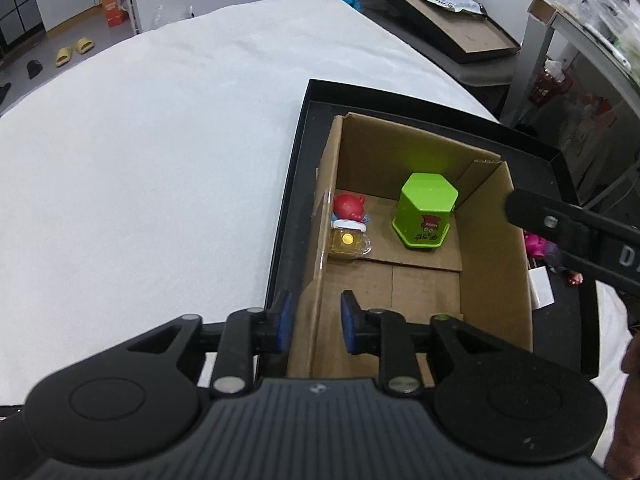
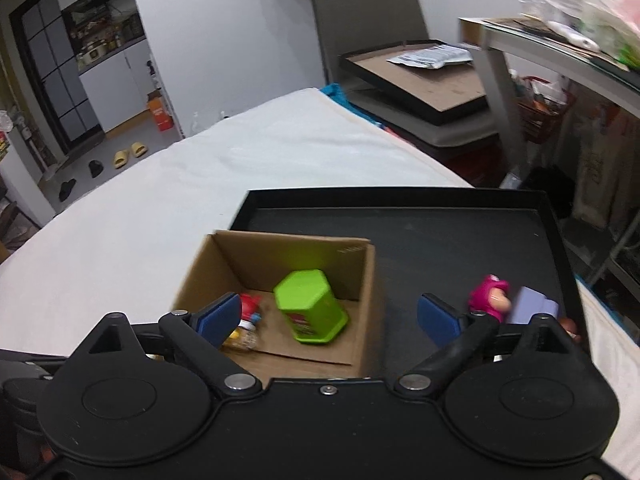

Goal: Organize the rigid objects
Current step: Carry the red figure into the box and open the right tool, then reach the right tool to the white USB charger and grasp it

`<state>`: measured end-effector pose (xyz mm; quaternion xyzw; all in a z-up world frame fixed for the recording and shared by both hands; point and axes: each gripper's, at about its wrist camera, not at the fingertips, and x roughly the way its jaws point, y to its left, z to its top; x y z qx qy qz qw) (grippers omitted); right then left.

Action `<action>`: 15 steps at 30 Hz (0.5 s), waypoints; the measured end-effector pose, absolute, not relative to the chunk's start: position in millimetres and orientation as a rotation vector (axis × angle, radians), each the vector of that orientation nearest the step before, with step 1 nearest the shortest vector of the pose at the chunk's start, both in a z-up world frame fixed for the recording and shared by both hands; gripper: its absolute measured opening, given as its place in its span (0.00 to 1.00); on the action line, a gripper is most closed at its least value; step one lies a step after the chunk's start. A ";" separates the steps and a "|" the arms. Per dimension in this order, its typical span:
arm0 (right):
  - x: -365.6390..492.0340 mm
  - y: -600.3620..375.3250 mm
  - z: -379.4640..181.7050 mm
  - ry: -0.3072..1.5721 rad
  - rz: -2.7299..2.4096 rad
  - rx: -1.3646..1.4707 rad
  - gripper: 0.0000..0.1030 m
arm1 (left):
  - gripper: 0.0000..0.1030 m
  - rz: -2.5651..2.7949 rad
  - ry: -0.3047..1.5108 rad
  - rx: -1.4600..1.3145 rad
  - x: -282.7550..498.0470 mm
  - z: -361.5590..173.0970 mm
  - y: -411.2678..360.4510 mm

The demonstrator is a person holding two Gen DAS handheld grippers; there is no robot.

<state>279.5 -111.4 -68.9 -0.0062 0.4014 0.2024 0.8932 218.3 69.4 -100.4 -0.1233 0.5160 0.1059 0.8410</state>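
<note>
The box [image 1: 420,280] sits inside the black tray [image 1: 292,200], against the tray's left wall, on a white bed [image 1: 140,160]. The left gripper [image 1: 316,328] straddles the box's near-left wall: one blue pad lies outside it, the other inside, with gaps visible, so the fingers are narrowly apart and not clamped. Inside the box, a green tub [image 1: 426,210] stands near the far wall, and a red toy [image 1: 349,208] lies at the left wall, touching a small clear jar [image 1: 349,242]. The right gripper [image 2: 328,320] hovers over the box with fingers wide apart and empty. Right of the box, on the tray floor, lie a pink figure [image 2: 490,298] and a lilac block [image 2: 534,306].
</note>
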 end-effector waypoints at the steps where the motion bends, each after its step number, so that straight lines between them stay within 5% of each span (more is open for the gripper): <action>1: 279.7 -116.0 -68.8 0.834 0.421 -0.003 0.92 | 0.33 0.227 1.094 -0.255 218.3 -100.5 67.4; 8: 279.8 -143.2 -77.0 0.830 0.383 -0.005 0.92 | 0.60 0.231 1.089 -0.212 219.6 -100.0 49.3; 15: 291.1 -173.7 -96.5 0.879 0.329 0.018 0.92 | 0.67 0.265 1.091 -0.173 223.5 -100.0 32.7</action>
